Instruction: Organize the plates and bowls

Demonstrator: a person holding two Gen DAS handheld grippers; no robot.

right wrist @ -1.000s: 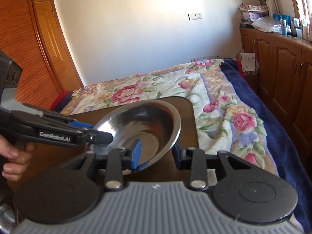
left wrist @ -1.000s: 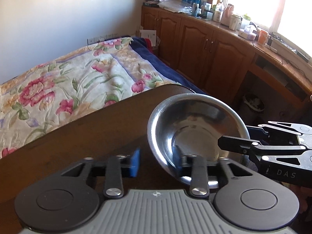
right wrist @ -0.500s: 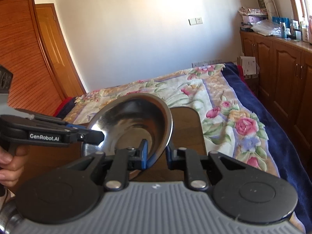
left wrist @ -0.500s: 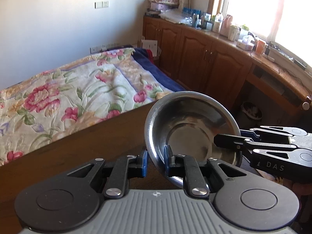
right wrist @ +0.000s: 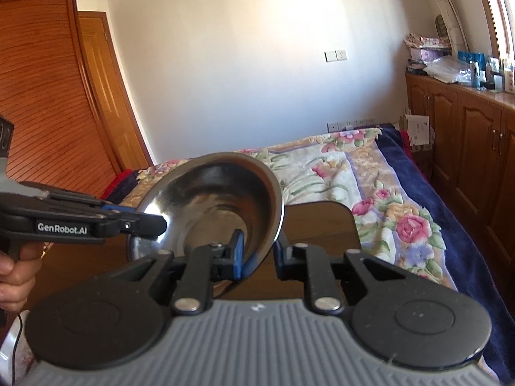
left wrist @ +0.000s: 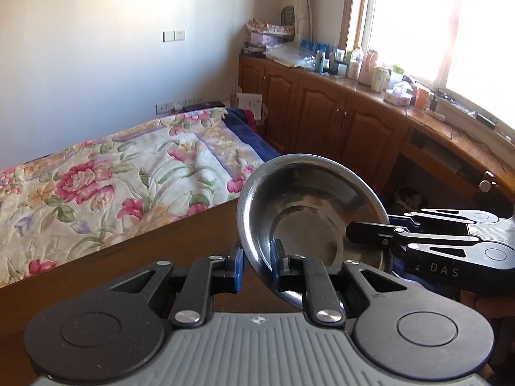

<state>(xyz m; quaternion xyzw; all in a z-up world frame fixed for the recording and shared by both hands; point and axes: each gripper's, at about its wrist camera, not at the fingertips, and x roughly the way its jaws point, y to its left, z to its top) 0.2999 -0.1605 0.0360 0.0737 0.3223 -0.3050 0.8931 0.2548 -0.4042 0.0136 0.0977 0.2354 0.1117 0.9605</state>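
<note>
above your brown table (left wrist: 167, 251), both jaws clamp the steel bowl's (left wrist: 309, 212) rim: left gripper (left wrist: 256, 265) at 6 o'clock, right gripper (right wrist: 257, 257) at 3.

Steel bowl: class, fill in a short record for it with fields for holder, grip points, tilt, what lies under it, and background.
Object: steel bowl
Holder: left hand-held gripper and right hand-held gripper, each shut on the rim
Grip points: opposite sides of the rim
Tilt: tipped, not level, raised above the surface
Under it: dark wooden table
Background: floral bedspread, wooden cabinets
</note>
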